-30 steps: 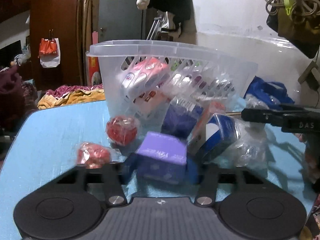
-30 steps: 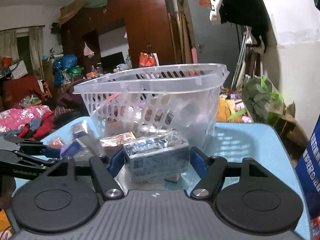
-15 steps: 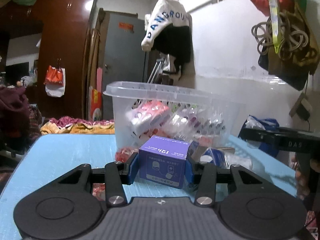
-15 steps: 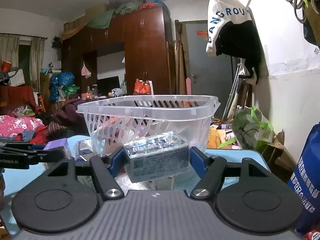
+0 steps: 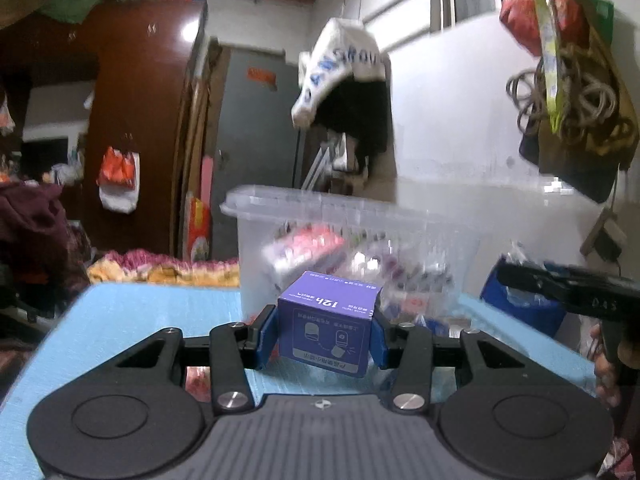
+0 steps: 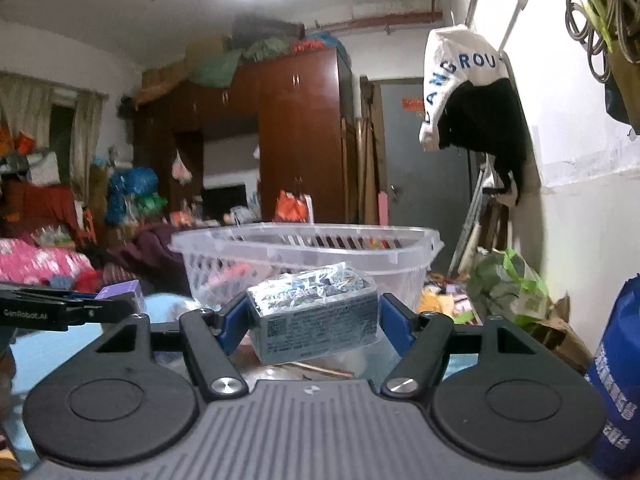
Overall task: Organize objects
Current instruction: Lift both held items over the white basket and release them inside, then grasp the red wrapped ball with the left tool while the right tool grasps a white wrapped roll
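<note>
The box (image 5: 326,330) sits between the fingers of the left tool (image 5: 323,334), above the desk (image 5: 132,312). Behind it on the desk stands the basket (image 5: 288,210), with packets (image 5: 304,246) inside. To the right of the basket reaches the right tool (image 5: 568,288).

From the right wrist view, the pack (image 6: 316,314) sits between the fingers of the right tool (image 6: 314,320), in front of the basket (image 6: 304,246). The left tool (image 6: 60,308) enters from the left, with the box (image 6: 124,292) at its tip, left of the basket. A wardrobe (image 6: 304,136) stands behind the basket, and a door (image 6: 424,160) right of the wardrobe. A bag (image 6: 508,288) lies right of the basket, by the wall (image 6: 580,200).
</note>
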`<state>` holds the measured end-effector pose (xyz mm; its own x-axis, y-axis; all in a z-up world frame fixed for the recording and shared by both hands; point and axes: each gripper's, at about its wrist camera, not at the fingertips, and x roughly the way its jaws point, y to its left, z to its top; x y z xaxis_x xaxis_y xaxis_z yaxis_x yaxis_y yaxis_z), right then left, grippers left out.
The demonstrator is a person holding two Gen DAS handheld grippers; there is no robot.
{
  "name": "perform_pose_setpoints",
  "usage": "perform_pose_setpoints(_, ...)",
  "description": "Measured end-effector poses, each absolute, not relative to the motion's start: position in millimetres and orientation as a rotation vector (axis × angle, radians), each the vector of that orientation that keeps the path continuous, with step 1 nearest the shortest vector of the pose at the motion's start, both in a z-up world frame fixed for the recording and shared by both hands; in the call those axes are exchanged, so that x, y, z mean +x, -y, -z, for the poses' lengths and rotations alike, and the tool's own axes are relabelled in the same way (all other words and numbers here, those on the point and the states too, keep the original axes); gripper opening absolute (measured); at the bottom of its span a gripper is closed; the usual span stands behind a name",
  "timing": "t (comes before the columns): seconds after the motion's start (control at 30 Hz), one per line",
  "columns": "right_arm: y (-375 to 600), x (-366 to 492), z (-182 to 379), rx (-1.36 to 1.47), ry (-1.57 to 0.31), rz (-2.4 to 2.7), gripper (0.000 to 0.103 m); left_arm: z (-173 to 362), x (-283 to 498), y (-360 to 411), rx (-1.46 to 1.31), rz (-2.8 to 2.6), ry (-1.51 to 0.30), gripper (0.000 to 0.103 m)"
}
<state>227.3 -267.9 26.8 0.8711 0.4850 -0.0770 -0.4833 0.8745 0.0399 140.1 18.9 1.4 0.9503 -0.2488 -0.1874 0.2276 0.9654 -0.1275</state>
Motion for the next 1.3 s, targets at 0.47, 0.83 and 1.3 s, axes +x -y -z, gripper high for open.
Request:
perform_pose_setpoints(0.47, 223, 336, -130, -0.146, -0.200, -0.476, 0.072, -115, 269, 12, -0.217, 0.311, -0.358, 0.050)
perform_pose_setpoints(0.83, 262, 270, -96, 0.054, -0.220, -0.472, 0.103, -89, 205, -3, -0.162, 0.253, -0.254, 0.092)
perform_pose_setpoints(1.3, 266, 272, -14, 0.013, -0.494, -0.547, 0.074, -16, 185, -70, -0.176, 0.116, -0.508, 0.092)
